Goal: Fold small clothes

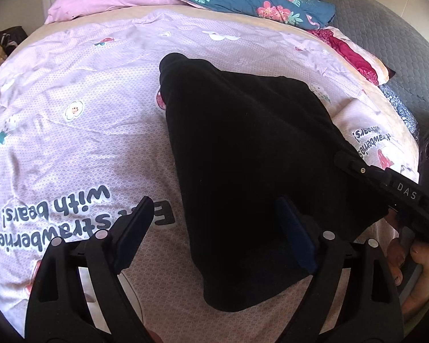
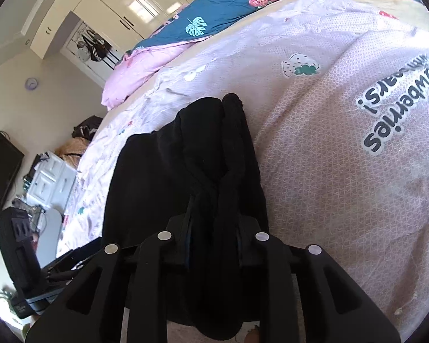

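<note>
Left gripper [image 1: 214, 237]: matte black plastic, two broad forked arms, each with two round silver rivet heads near the finger roots. Fingers [image 1: 135, 228] are flat, rectangular, faced with dark navy pads.

Right gripper [image 2: 213, 245]: same black build in its own wrist view, four silver rivets in a row across the linkage, triangular cut-outs in the outer arms. From the left wrist view its body appears at right as a long black bar with white letters "DAS" and one small brass-coloured screw.

Right hand [image 1: 411, 260]: bare skin, light brown, fingers visible at the right edge; sleeve not discernible.
</note>
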`<state>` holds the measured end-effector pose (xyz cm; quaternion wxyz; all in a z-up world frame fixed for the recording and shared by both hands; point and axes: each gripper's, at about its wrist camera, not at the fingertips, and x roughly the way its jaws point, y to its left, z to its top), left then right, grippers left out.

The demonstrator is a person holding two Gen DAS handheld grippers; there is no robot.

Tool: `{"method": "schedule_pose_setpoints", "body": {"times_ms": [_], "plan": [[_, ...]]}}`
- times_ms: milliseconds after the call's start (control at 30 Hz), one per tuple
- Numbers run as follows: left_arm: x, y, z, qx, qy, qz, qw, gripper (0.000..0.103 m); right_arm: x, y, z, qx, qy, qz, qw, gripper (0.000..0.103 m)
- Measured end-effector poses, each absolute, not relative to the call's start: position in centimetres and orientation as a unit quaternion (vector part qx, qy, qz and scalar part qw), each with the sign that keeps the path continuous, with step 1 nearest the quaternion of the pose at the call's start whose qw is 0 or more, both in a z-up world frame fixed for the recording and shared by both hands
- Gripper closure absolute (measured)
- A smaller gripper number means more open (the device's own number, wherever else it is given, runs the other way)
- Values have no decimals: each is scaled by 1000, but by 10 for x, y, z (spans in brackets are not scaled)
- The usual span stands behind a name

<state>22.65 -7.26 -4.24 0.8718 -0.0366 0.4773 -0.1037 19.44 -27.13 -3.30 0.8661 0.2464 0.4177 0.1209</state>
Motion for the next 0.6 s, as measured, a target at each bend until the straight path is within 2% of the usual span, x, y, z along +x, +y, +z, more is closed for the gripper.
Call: {"method": "schedule_pose_setpoints", "body": {"times_ms": [133,233,500,600], "plan": [[225,-74,-41,-31,474,-100,874,21,190,-270,-28,233,416,101,873,74],[224,-75,-40,-28,473,-97,875,21,185,-271,-25,227,414,94,876,73],[217,-77,-36,-24,464,-89,881,21,178,-273,-17,197,410,74,888,62],[211,-76,-33,-27,461,-90,882,16,174,-275,-12,195,398,73,893,56]]}}
